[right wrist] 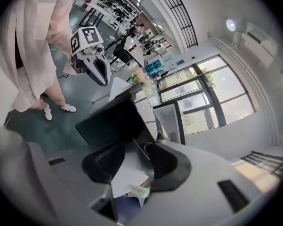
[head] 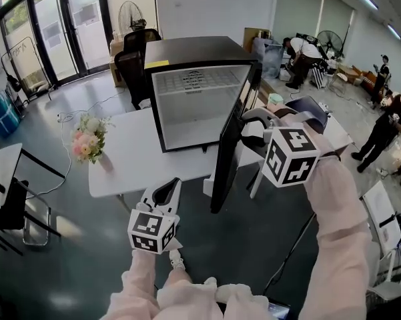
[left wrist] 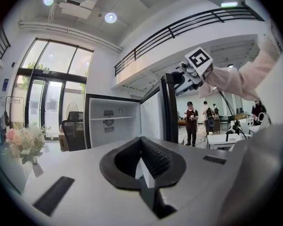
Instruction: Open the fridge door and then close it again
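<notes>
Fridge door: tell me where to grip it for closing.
Take the fridge door by its free vertical edge, near the top, coming from the open side: it stands wide open, a thin upright slab that jaws can straddle.

The fridge (head: 200, 99) stood on the counter (head: 127, 159), ahead of both your tongs. Its door (head: 230, 145) stood swung out toward you, and its free edge sat between the jaws of your right tongs (head: 252, 122). Your left tongs (head: 170, 191) were nearer you, left of the door and just before the counter's near edge. Beyond the left tongs and to their left, flowers (head: 88, 139) stood on the counter's corner. A chair (head: 135, 59) was behind the fridge, beyond both tongs. Well to the right of the right tongs, a person (head: 387, 125) stood on the floor (head: 87, 245).
</notes>
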Available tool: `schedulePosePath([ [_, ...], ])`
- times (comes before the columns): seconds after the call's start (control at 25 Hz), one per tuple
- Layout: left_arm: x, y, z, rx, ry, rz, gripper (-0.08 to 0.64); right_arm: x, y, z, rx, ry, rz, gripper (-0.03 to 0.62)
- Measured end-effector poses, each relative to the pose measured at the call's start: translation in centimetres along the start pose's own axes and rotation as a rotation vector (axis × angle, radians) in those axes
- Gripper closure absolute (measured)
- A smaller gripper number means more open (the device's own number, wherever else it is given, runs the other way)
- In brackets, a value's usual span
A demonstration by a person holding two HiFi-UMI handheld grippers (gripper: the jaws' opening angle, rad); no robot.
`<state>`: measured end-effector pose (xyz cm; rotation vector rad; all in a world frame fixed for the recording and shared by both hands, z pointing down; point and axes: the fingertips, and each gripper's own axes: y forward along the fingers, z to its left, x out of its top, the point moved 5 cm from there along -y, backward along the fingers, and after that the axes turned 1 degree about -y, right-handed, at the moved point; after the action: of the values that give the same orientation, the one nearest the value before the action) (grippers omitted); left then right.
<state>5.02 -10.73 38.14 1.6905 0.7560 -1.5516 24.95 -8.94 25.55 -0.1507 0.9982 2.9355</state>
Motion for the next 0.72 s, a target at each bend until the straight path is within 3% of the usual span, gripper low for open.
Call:
schedulePosePath([
  [0.72, 0.9, 3.4, -4.2, -0.093, 0.023, -0.004, 0.549, -6.1, -4.7, 2.2, 0.059, -0.026, 0.08, 0.426],
])
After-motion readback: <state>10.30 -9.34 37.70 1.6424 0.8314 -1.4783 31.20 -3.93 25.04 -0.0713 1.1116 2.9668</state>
